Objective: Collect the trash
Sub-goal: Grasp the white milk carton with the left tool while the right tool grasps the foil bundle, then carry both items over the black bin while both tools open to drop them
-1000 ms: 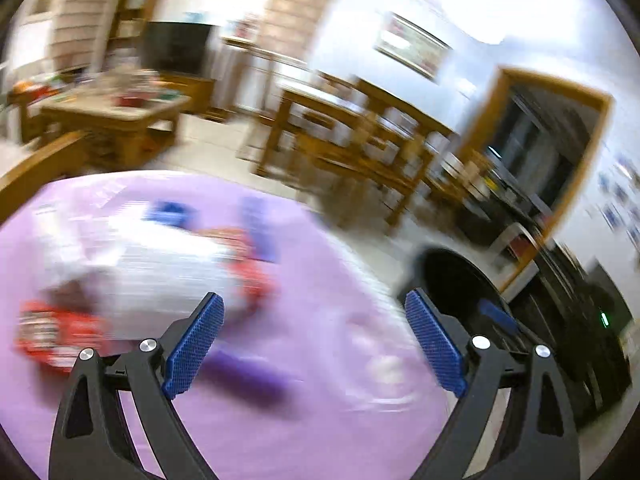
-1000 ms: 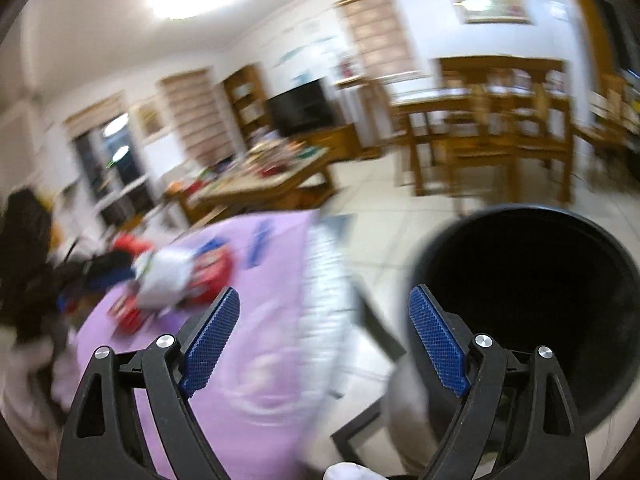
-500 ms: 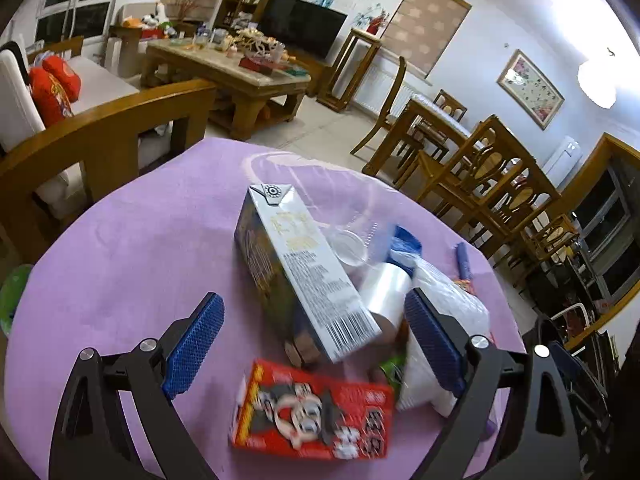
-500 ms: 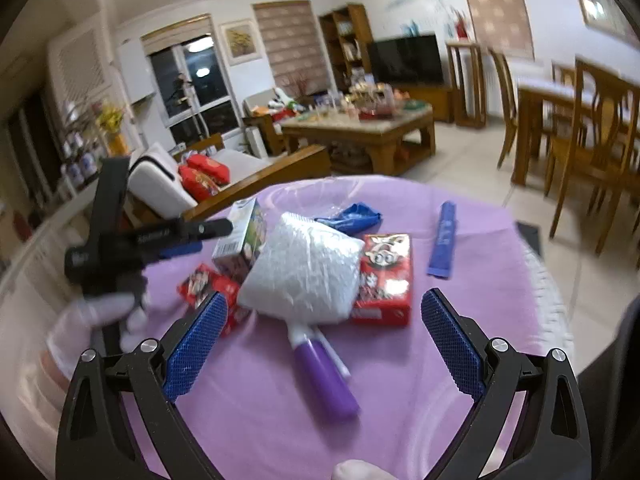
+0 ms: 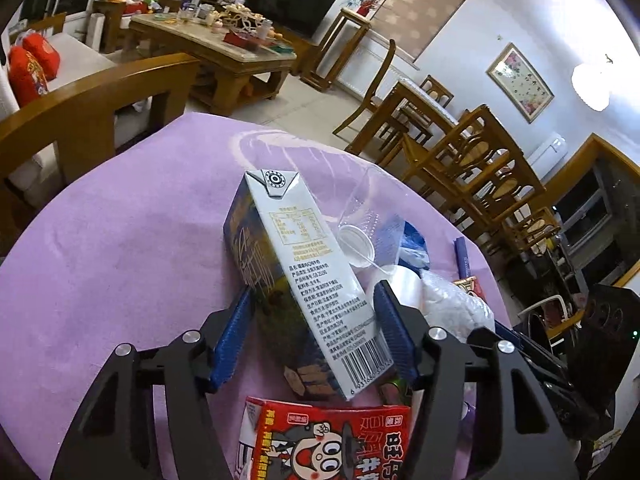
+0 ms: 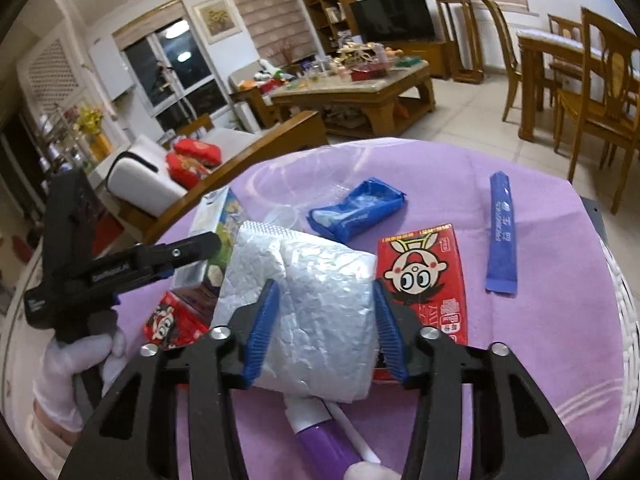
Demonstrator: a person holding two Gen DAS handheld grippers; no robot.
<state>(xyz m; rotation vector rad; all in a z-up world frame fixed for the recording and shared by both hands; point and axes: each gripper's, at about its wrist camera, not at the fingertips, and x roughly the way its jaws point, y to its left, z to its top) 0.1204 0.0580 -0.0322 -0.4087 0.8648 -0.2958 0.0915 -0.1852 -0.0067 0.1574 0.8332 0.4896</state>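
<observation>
Purple cloth [image 6: 540, 340]: covers the round table, and I'm placing everything off the silvery bag in the middle.
Gloved hand [image 6: 76, 364]: far left of the silvery bag, white glove wrapped round the handle of my left gripper.
Left gripper [image 5: 312, 336]: I've got its blue pads either side of the milk carton and the jaws are closing; the pads look to be right against the carton's sides, though I can't tell how firmly they press.
Milk carton [image 5: 296, 280]: lying tilted just left of the silvery bag, its bottom end over a red snack box [image 5: 328, 444].
Right gripper [image 6: 322, 328]: jaws closing, pads against both flanks of the silvery bag.
Silvery bag [image 6: 316, 300]: crinkled, puffy, lying on top of a purple tube [image 6: 324, 448] that pokes out toward me.
Blue wrapper [image 6: 356, 208]: crumpled, just beyond the silvery bag.
Red carton [image 6: 424, 280]: flat, cartoon face up, touching the silvery bag's right side.
Blue sachet [image 6: 502, 232]: long and thin, well right of the silvery bag.
</observation>
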